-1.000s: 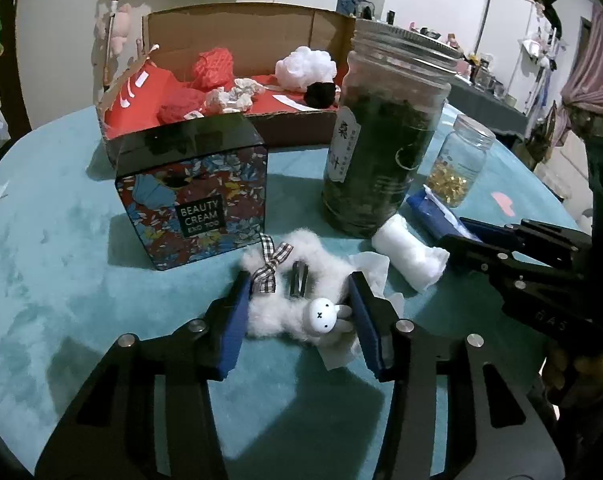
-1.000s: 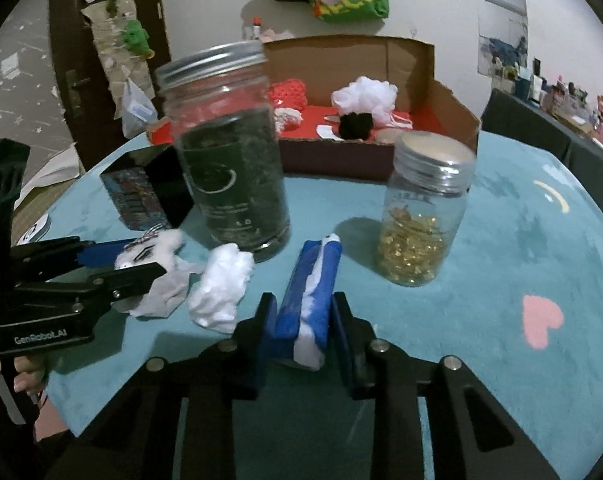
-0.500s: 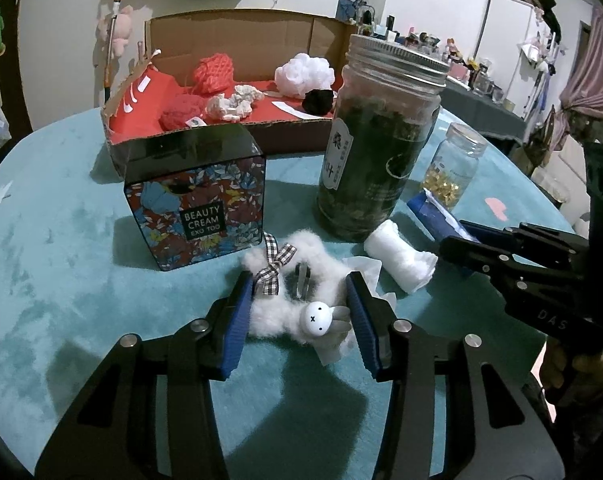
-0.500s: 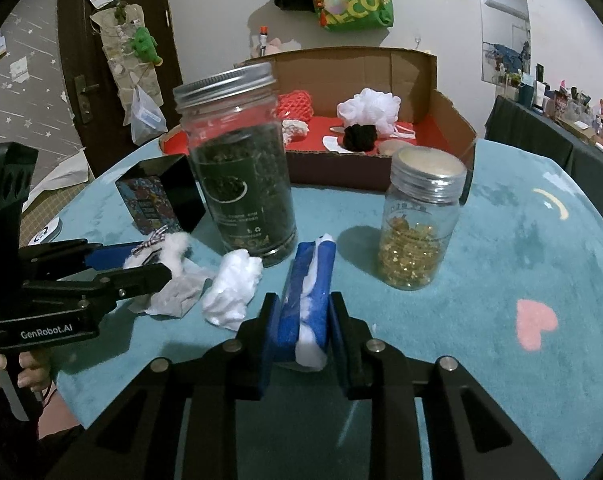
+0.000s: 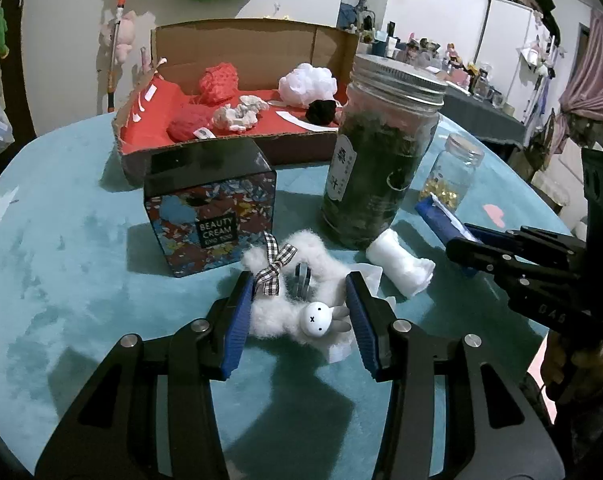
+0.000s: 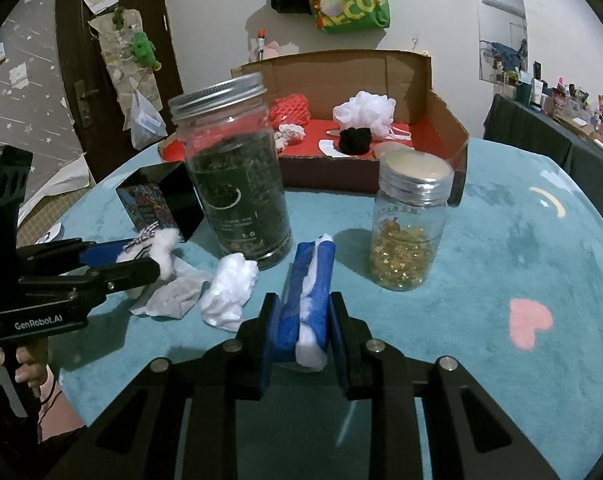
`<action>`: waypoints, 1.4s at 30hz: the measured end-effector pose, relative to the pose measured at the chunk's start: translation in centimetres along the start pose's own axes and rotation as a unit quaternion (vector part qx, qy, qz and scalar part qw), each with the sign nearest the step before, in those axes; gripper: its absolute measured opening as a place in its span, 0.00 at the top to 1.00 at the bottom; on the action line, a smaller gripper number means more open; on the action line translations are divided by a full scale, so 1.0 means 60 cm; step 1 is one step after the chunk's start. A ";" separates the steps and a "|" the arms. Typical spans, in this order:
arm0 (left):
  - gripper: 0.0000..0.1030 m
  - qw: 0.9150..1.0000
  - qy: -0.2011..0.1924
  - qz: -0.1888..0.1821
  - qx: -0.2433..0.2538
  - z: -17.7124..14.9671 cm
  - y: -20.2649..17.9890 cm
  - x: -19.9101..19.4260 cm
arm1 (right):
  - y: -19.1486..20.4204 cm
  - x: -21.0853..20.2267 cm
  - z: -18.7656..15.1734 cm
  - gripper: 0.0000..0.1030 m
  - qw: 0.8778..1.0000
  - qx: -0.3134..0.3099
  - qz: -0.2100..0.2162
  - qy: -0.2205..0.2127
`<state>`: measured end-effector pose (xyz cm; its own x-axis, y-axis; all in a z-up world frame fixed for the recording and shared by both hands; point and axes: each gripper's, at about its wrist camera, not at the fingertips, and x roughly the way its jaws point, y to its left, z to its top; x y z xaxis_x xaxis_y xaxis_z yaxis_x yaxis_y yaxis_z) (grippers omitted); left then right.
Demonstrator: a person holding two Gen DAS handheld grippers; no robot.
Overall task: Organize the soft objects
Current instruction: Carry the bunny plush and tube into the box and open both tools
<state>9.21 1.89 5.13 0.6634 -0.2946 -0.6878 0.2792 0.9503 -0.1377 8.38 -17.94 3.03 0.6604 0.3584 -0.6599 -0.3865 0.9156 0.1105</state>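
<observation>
- Still, the left gripper [image 5: 297, 312] pinched the fluffy white toy [image 5: 289, 300] on the teal table [image 5: 61, 280], near the floral tin [image 5: 213, 216]; nothing shifted.
- Meanwhile the right gripper [image 6: 303, 332] stayed clamped on the blue-and-white sponge [image 6: 307, 292], right of the crumpled white wad [image 6: 229, 290].

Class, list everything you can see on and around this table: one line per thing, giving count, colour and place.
Cardboard box: one, brown, red-lined, table's far side, soft items inside.
Tin: one, patterned, before the box.
Tall jar: one, dark contents, centre.
Small jar: one, golden contents, right.
Fluffy toy: one, white, between left pads.
Rolled cloth: one, white, by tall jar.
Sponge: one, blue-white, in right grip.
Left gripper: black, blue pads.
Right gripper: same.
</observation>
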 end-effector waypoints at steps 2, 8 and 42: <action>0.57 1.000 -0.001 0.001 0.000 0.000 0.002 -0.003 | 0.000 -0.002 0.001 0.74 1.000 -0.001 0.000 -0.001; 0.57 1.000 -0.001 0.010 -0.003 -0.005 0.011 -0.011 | -0.008 -0.007 -0.002 0.74 1.000 0.004 0.000 0.000; 0.57 0.996 0.028 0.072 -0.040 0.034 0.171 -0.010 | -0.153 -0.041 0.017 0.74 0.997 0.063 -0.030 0.022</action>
<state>13.11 11.58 5.58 0.6516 -0.1513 -0.7434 0.1268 0.9878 -0.0899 10.96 -27.04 4.35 0.6497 0.2971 -0.6998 -0.2621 0.9516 0.1606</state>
